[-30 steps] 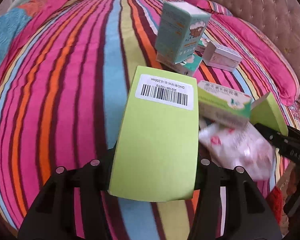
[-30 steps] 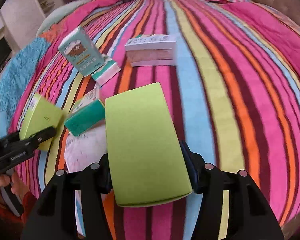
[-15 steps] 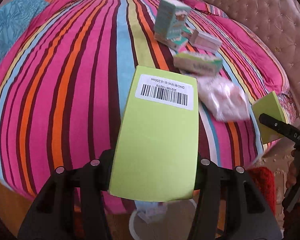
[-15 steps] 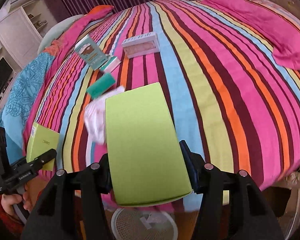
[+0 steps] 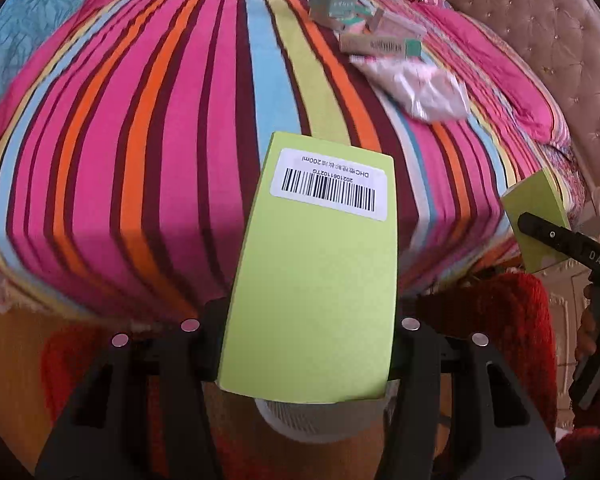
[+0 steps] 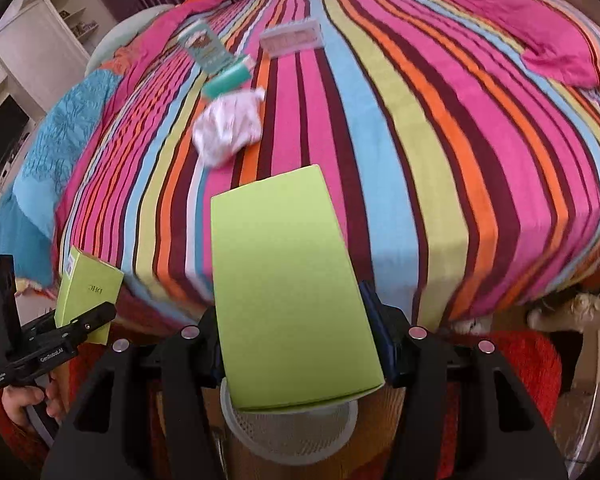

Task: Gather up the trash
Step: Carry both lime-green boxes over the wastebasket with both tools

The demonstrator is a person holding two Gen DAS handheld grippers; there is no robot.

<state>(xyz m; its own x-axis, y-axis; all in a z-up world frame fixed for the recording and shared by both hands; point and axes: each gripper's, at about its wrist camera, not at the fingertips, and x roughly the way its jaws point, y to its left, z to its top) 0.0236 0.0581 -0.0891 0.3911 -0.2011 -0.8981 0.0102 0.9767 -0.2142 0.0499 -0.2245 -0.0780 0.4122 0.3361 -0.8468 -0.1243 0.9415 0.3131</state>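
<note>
We've got a green box (image 5: 312, 280) pinched in the left gripper's (image 5: 308, 344) jaws and another box (image 6: 288, 292) in the right gripper's (image 6: 296, 348), both above the white mesh bin (image 6: 292, 428) by the bed (image 6: 380, 120), so centre each before letting go.
</note>
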